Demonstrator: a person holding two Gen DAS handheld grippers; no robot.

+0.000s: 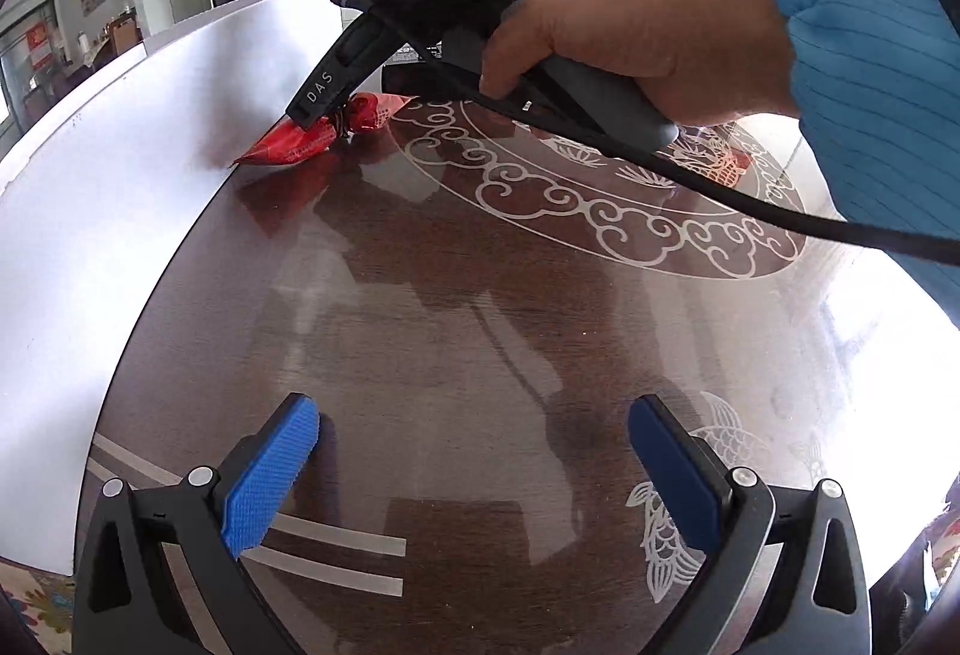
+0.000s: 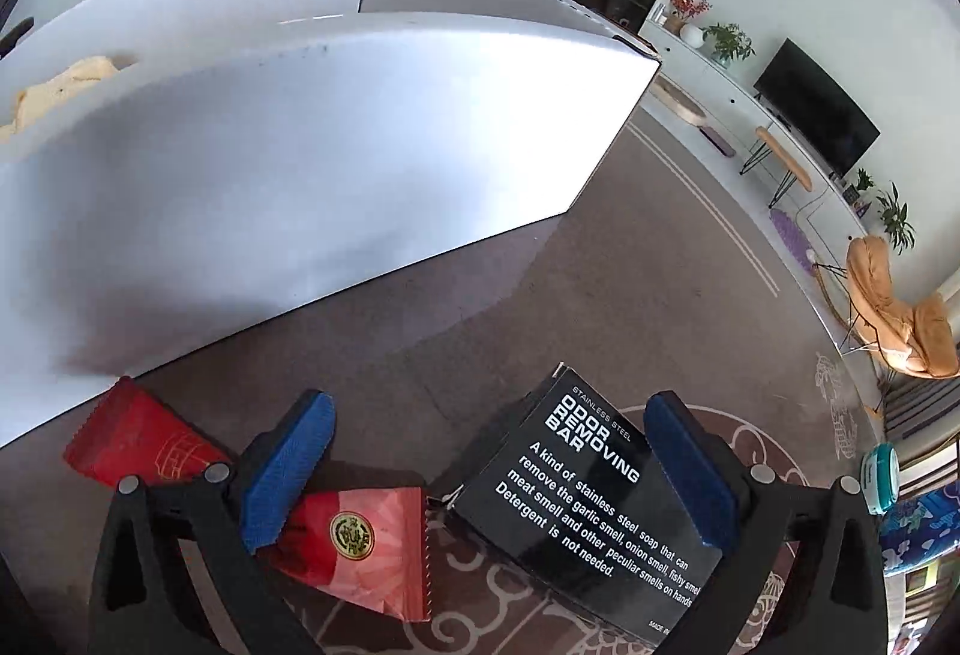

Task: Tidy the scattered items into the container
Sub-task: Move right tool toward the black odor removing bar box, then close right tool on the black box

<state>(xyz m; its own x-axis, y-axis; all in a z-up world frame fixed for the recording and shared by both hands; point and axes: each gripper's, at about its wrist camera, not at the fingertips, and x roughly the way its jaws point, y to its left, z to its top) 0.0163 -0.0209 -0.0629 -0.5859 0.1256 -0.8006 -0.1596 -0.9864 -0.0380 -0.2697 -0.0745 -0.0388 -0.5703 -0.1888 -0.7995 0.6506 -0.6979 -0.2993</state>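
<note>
As the right gripper [image 2: 486, 469] hangs wide open and empty just before the white box [image 2: 312, 157], the pick-up step looks in hand: a red sachet [image 2: 354, 547] and a black odor-removing-bar carton [image 2: 600, 499] lie between its fingers, near the box's front wall. The next move likely calls for settling on one item and closing. The left gripper [image 1: 474, 475], equally spread, holds nothing over the patterned table [image 1: 480, 325]. Only its view shows the person's hand [image 1: 630, 49]; only the right's shows yellow cloth [image 2: 60, 85] inside the box
</note>
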